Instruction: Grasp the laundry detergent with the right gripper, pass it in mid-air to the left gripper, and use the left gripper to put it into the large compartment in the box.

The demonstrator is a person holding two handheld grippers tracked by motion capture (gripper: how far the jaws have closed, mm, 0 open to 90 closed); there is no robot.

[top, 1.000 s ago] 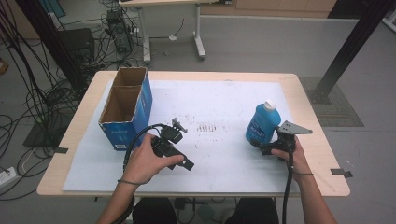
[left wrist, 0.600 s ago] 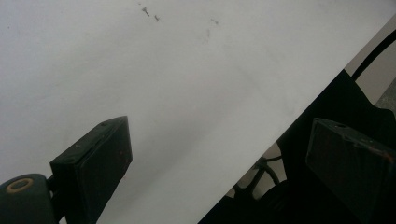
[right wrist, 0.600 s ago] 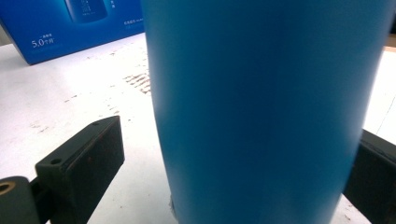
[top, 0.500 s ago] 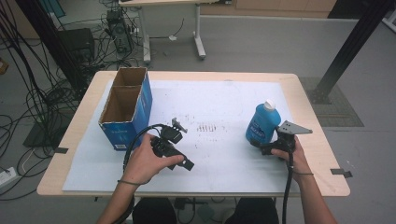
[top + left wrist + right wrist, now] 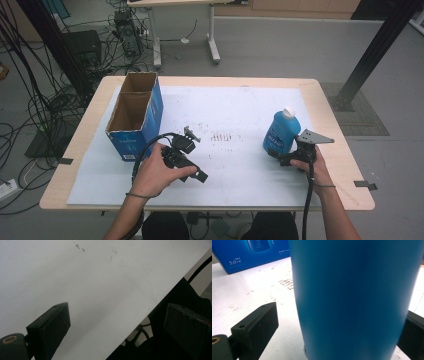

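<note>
A light wooden rectangular table [image 5: 330,92] carries a large white paper sheet [image 5: 235,110] that covers most of its top. On the sheet, an open blue cardboard box [image 5: 135,117] with two compartments stands near its left edge. A blue plastic bottle with a white cap [image 5: 281,131] stands upright well right of the box.

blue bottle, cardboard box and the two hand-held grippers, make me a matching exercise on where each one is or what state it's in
1. blue bottle
2. cardboard box
3. left hand-held gripper
4. right hand-held gripper

a. open top, at the table's left
b. jaws apart over bare white sheet
c. upright, white cap
d. jaws apart either side of the bottle

Pairs: 1-c, 2-a, 3-b, 4-d
</note>
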